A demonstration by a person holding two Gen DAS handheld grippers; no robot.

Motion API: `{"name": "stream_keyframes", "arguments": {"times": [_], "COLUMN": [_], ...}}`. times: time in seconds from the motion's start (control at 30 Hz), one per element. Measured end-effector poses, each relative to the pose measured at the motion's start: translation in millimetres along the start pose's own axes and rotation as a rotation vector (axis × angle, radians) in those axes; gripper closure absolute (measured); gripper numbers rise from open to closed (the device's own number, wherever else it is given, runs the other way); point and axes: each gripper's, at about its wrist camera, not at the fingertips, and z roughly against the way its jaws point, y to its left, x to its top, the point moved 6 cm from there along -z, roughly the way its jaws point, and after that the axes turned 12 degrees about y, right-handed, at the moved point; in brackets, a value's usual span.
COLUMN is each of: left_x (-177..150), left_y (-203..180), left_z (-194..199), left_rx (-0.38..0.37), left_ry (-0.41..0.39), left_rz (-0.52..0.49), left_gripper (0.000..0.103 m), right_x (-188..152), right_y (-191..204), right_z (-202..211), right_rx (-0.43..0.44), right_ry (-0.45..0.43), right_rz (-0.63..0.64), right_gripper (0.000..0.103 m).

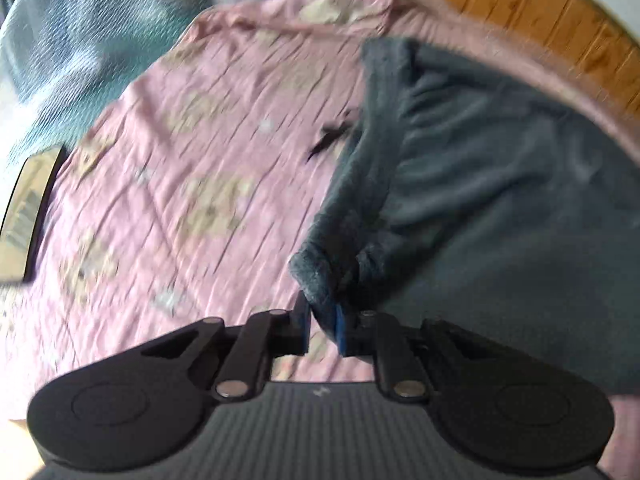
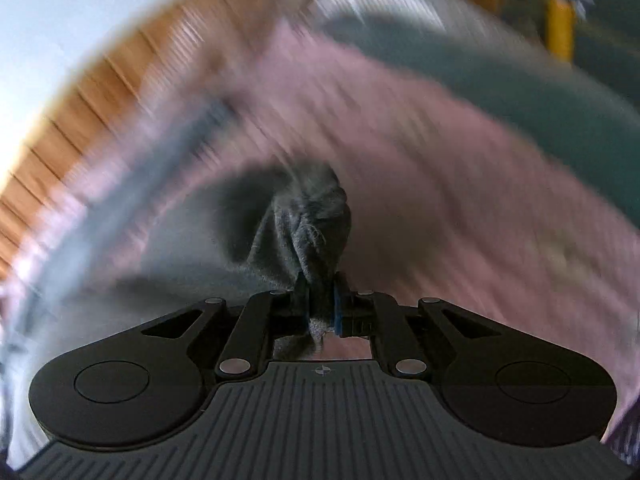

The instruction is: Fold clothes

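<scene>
2 grippers point(image 1: 323, 330) point(image 2: 321, 312) pinching grey garment point(image 1: 480, 184), pink sheet point(image 1: 180, 168) (right view blurred)

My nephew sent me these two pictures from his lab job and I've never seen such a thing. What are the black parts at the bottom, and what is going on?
Each picture comes from a camera mounted on a handheld two-finger gripper, one per hand, looking forward along its fingers. The black parts are the left gripper and the right gripper. Both are closed on bunched edges of a dark grey fleece garment, which lies partly on a pink patterned bedsheet. A wooden-panelled wall shows behind. The right view is blurred by motion.
</scene>
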Motion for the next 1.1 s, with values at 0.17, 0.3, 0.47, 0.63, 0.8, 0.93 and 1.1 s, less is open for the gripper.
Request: {"name": "stream_keyframes", "arguments": {"times": [0.17, 0.3, 0.47, 0.63, 0.8, 0.93, 1.1], "left_x": [-10, -7, 3, 4, -8, -7, 16], "left_y": [7, 15, 12, 6, 37, 20, -8], "left_z": [-10, 2, 20, -24, -21, 9, 37], "left_rx": [0.081, 0.091, 0.044, 0.103, 0.039, 0.076, 0.184], "left_ry": [-0.007, -0.046, -0.155, -0.044, -0.058, -0.131, -0.213], "left_rz": [-0.01, -0.014, 0.021, -0.061, -0.011, -0.095, -0.063], "left_gripper": [0.066, 0.053, 0.055, 0.055, 0.046, 0.045, 0.048], "right_x": [-21, -9, -9, -10, 5, 32, 80], "right_y": [-27, -28, 21, 73, 44, 65, 137], "right_z": [12, 41, 28, -15, -29, 14, 33], "right_rx": [-0.088, -0.212, -0.185, -0.138, -0.286, -0.268, -0.053], "right_ry": [-0.01, -0.105, -0.105, -0.024, 0.07, -0.014, -0.066], "right_rz": [-0.063, -0.024, 0.11, 0.27, 0.195, 0.177, 0.226], "right_gripper": [0.069, 0.062, 0.062, 0.068, 0.101, 0.07, 0.038]}}
